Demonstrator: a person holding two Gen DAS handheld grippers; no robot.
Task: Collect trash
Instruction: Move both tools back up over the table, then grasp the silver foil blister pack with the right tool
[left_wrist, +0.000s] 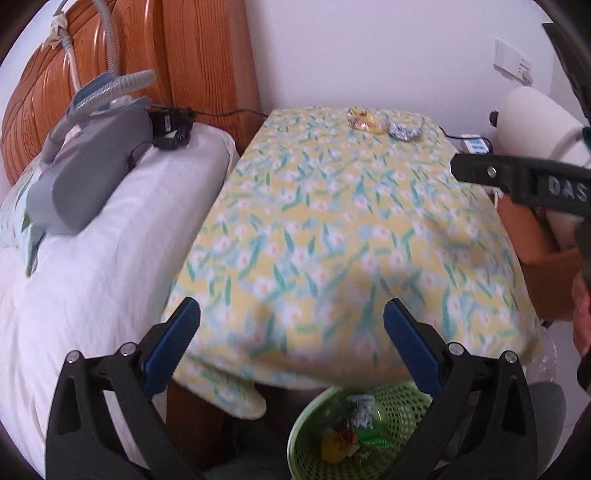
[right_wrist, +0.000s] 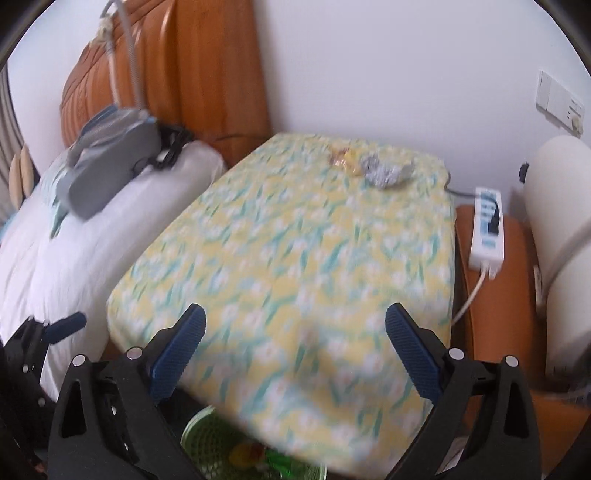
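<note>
A yellow wrapper (left_wrist: 364, 119) and a crumpled silver foil wrapper (left_wrist: 402, 129) lie at the far end of a table under a yellow floral cloth (left_wrist: 332, 229). They also show, blurred, in the right wrist view: yellow wrapper (right_wrist: 343, 157), foil wrapper (right_wrist: 384, 173). A green mesh basket (left_wrist: 354, 432) with trash in it stands on the floor below the near table edge; its rim shows in the right wrist view (right_wrist: 207, 435). My left gripper (left_wrist: 291, 347) is open and empty above the basket. My right gripper (right_wrist: 295, 350) is open and empty over the near table edge.
A bed with a white quilt (left_wrist: 92, 258) and a grey device with hoses (left_wrist: 92, 162) lies left. A wooden headboard (left_wrist: 147, 55) stands behind. A white power strip (right_wrist: 487, 229) sits on an orange stand right, beside a white cylinder (right_wrist: 561, 229).
</note>
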